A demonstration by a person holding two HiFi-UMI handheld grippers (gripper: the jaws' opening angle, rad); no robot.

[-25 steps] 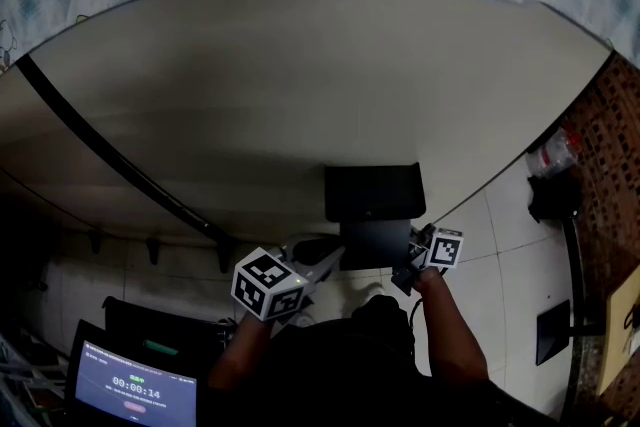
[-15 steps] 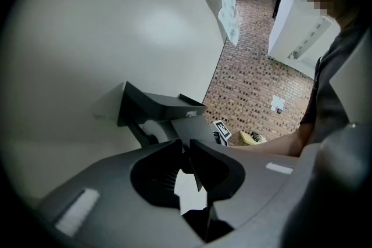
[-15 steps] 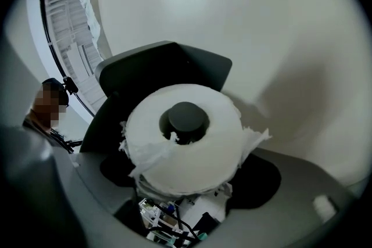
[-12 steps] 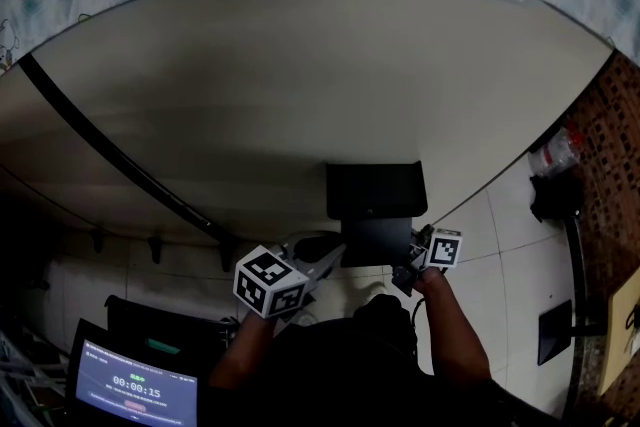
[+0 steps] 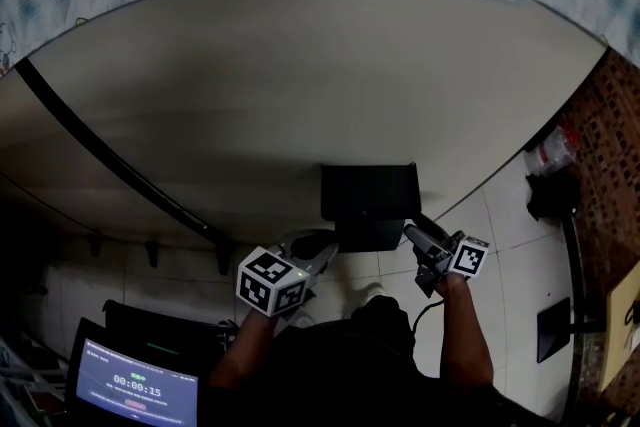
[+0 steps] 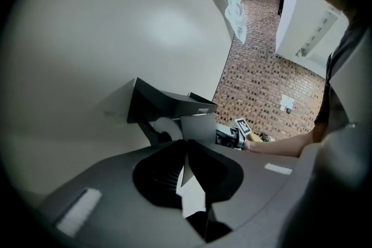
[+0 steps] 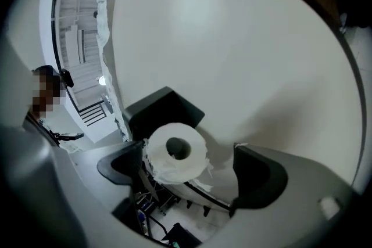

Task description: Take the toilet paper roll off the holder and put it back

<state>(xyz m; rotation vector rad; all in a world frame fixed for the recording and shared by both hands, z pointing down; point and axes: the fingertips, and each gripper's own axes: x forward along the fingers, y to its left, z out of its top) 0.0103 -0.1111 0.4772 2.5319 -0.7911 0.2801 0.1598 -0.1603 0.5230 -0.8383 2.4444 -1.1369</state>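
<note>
The white toilet paper roll with the round hole in its middle (image 7: 176,154) sits just under the black box-shaped holder (image 7: 163,110). I think it is hanging on the holder. A ragged loose edge of paper (image 7: 200,183) hangs from the bottom of the roll, below the holder. The holder is stuck on the plain cream wall (image 7: 244,49).

The right gripper (image 7: 188,154) is at one side of the holder and looks at the flat end of the roll. Its jaws have just been opening and now stand wide apart. The roll is in the gap between them, close to one jaw and far from the other. Nothing is squeezing it.

The left gripper (image 6: 187,145) is at the other side of the holder. Its jaws are closed together. A pale strip (image 6: 192,197) shows in the slit, and I cannot tell what it is.

The right gripper looks to be either letting go of the roll or lining up to take it. Either way, its jaws should stay wide while they are near the holder. It should move straight out to the side, so that no jaw hooks the ragged edge and drags the roll. For a grab, the roll should first sit in the middle of the gap. Then the jaws should close slowly, because the soft paper will squash. The left gripper should stay clear of the holder.
</note>
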